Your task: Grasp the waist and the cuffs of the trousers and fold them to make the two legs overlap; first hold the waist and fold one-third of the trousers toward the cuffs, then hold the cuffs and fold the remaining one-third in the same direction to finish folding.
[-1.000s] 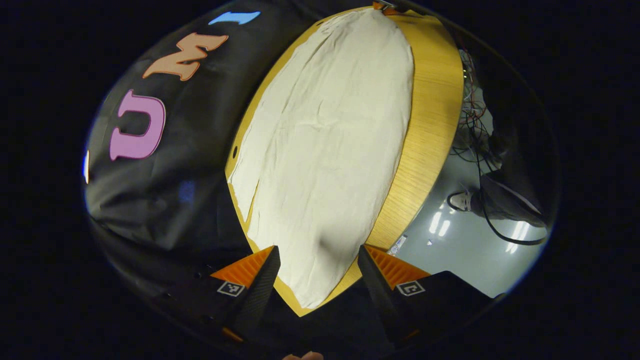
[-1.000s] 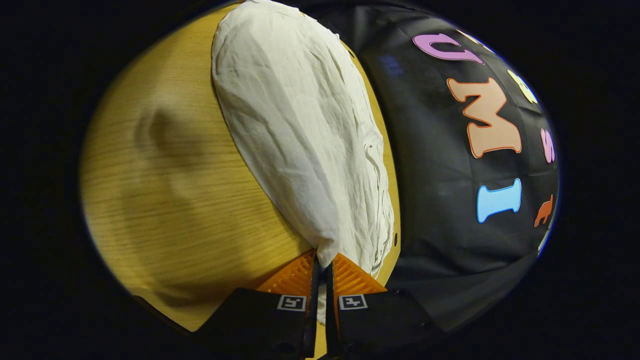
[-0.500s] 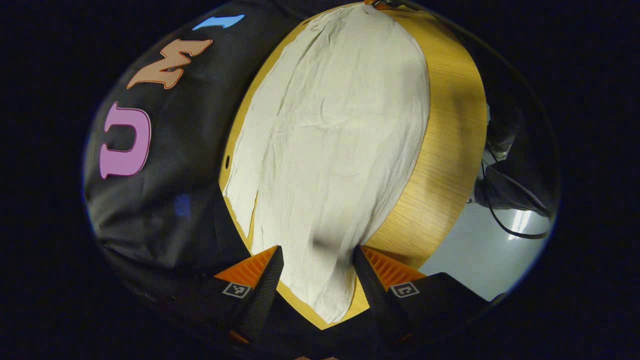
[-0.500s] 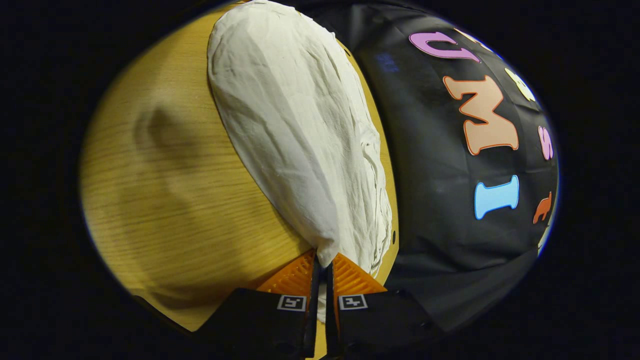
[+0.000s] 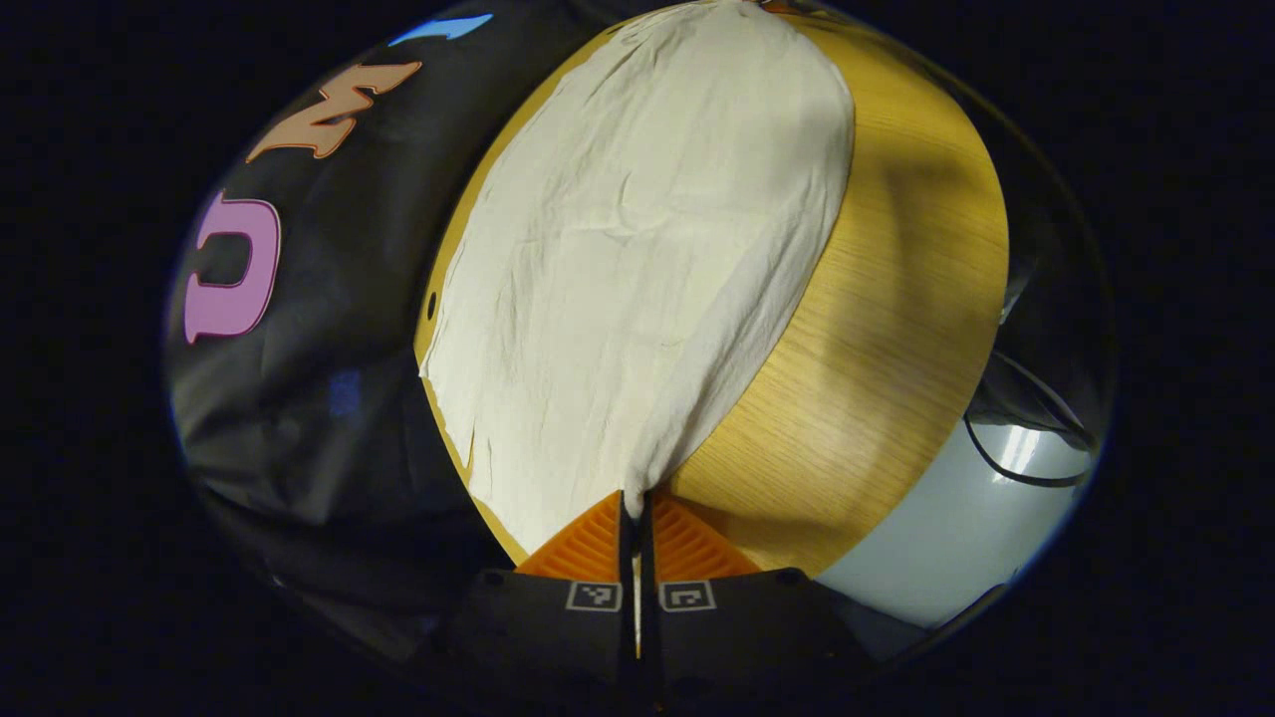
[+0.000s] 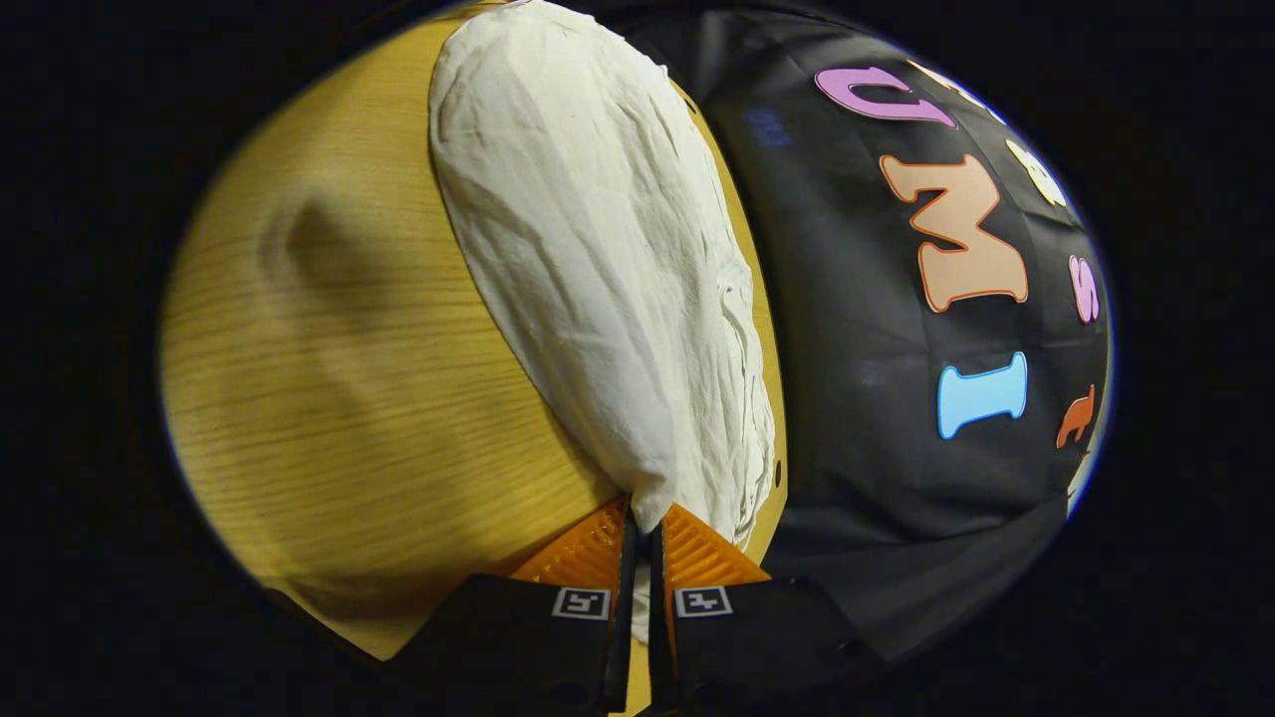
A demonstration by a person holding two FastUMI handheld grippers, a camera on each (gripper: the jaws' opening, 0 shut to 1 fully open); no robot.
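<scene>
Trousers (image 5: 637,249) of pale, creased cloth lie stretched along the wooden table (image 5: 877,349), close to its far edge by the black booth wall (image 5: 329,329). In the left gripper view the left tool (image 5: 632,495) is clenched on one end of the cloth, both fingers pressed on a pinched fold that rises slightly from the table. In the right gripper view the right tool (image 6: 642,510) is likewise clamped on the other end of the trousers (image 6: 608,279), the fabric running away from its fingers across the table (image 6: 339,398). Small square black-and-white markers sit on each tool's fingers; no readable writing or brand shows on the cloth. A dark cable (image 5: 1016,458) lies on the grey floor (image 5: 956,538) past the table's corner.
</scene>
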